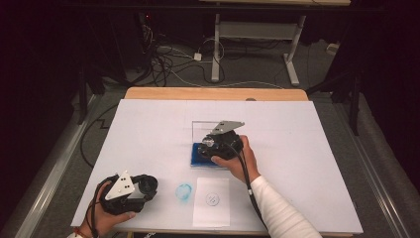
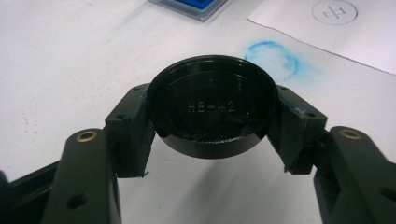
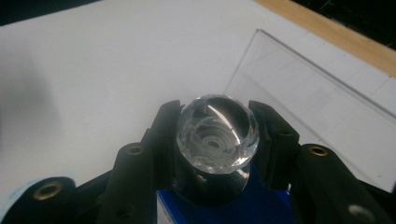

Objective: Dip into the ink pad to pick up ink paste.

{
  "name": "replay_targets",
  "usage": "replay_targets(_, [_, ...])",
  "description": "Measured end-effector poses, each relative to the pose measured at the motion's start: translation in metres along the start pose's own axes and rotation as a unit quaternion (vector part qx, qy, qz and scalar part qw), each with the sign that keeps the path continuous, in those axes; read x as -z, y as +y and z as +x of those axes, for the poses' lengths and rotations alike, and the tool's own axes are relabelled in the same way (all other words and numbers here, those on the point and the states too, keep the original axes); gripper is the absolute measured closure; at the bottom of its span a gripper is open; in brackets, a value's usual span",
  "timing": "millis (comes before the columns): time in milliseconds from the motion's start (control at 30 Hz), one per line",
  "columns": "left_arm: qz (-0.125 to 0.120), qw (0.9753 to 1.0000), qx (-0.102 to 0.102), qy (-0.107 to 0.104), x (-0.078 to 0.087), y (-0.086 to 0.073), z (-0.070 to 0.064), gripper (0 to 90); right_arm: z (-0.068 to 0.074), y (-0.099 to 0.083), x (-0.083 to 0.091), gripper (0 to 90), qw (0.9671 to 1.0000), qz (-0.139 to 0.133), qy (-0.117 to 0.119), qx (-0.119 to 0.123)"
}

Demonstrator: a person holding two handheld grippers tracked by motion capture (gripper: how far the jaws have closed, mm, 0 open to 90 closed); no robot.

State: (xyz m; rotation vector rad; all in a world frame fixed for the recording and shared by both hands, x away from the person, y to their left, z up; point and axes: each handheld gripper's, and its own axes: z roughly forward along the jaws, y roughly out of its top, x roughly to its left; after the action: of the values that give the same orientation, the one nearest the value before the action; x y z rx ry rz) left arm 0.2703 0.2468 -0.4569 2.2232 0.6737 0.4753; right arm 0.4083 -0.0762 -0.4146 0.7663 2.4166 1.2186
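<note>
Clamped between the jaws of the left gripper (image 2: 212, 121), a black round cap (image 2: 212, 109) is held above the white desk (image 1: 148, 129), near a blue ink ring (image 2: 273, 58). A crystal-topped stamp (image 3: 217, 133) is gripped by the right gripper (image 1: 218, 144) over the blue ink pad (image 1: 198, 154), whose clear lid (image 3: 317, 93) stands open behind.

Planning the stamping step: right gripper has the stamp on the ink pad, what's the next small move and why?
Probably lift the stamp straight up off the blue ink pad, then carry it toward the paper sheet. The right gripper clamps it, base on the pad, and the sheet's printed circle looks unstamped.
</note>
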Motion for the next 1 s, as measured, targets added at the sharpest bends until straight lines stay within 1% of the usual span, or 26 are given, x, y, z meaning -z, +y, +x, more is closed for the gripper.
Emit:
replay_targets(67, [-0.001,1.0,0.003,0.003,0.0,0.0,0.0,36.2,0.0,0.0,0.01,57.0,0.9999,-0.01,0.005,0.004])
replay_targets(167, [0.0,1.0,0.004,0.006,0.0,0.0,0.0,36.2,0.002,0.001,0.024,57.0,0.9996,-0.027,0.003,0.011])
replay_targets(200, [0.001,1.0,0.003,0.006,0.0,0.0,0.001,36.2,0.002,0.001,0.027,57.0,0.9994,-0.031,0.006,0.01])
replay_targets(333, [0.001,1.0,0.0,0.008,0.0,0.0,0.0,36.2,0.006,0.003,0.041,57.0,0.9987,-0.044,0.007,0.026])
replay_targets(433, [0.0,1.0,0.0,0.007,0.0,0.0,-0.001,36.2,0.008,0.005,0.051,57.0,0.9979,-0.056,0.012,0.029])
replay_targets(500, [-0.001,1.0,-0.001,0.007,0.0,0.0,-0.001,36.2,0.009,0.006,0.058,57.0,0.9976,-0.059,0.012,0.036])
replay_targets(633, [-0.002,1.0,-0.001,0.006,-0.001,0.001,0.0,36.2,0.01,0.006,0.068,57.0,0.9972,-0.065,0.014,0.035])
replay_targets(733, [-0.001,1.0,-0.004,0.003,-0.001,0.002,0.0,36.2,0.01,0.005,0.074,57.0,0.9971,-0.066,0.015,0.035])
replay_targets(933, [-0.002,1.0,-0.007,0.001,-0.002,0.003,0.0,36.2,0.013,0.001,0.081,57.0,0.9972,-0.064,0.014,0.037])
replay_targets(1000, [-0.002,1.0,-0.008,0.001,-0.002,0.003,0.0,36.2,0.014,0.0,0.082,57.0,0.9972,-0.062,0.017,0.038])
